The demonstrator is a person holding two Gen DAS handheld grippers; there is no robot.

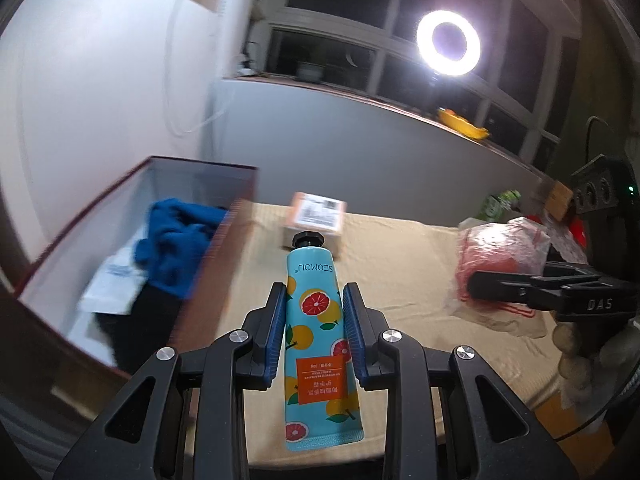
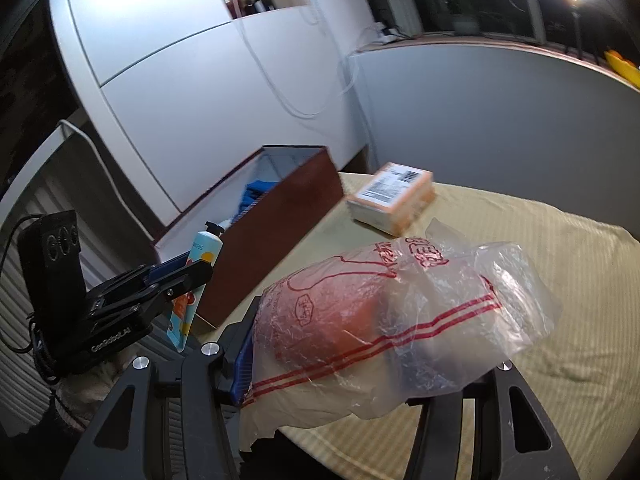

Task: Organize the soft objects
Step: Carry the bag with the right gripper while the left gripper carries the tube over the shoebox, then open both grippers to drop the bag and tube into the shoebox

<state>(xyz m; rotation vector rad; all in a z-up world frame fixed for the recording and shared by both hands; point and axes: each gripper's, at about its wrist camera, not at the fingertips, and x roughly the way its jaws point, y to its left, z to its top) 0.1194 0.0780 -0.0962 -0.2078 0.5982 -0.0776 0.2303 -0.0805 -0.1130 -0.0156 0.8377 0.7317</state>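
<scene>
My left gripper (image 1: pixel 315 289) is shut on a turquoise hand-cream tube (image 1: pixel 316 320) printed with citrus fruit, its black cap pointing away. It hangs above the beige-covered table (image 1: pixel 400 264), just right of an open dark-red box (image 1: pixel 228 248). The box holds a blue cloth (image 1: pixel 176 240), a white packet and something black. My right gripper (image 2: pixel 360 320) is shut on a crinkled clear plastic bag (image 2: pixel 400 304) with red print and something red inside. Its blue left pad (image 2: pixel 244 364) shows; the other finger is hidden by the bag. The right wrist view has the left gripper (image 2: pixel 188 274) with the tube (image 2: pixel 202 250) beside the box (image 2: pixel 280 216).
A labelled cardboard parcel (image 1: pixel 316 216) (image 2: pixel 394 198) lies on the cloth beyond both grippers. Green packaging (image 1: pixel 500 204) and other clutter sit at the table's far right. A ring light (image 1: pixel 448 44) glares above the windowsill, where a yellow bowl (image 1: pixel 464 124) sits. White walls stand behind the box.
</scene>
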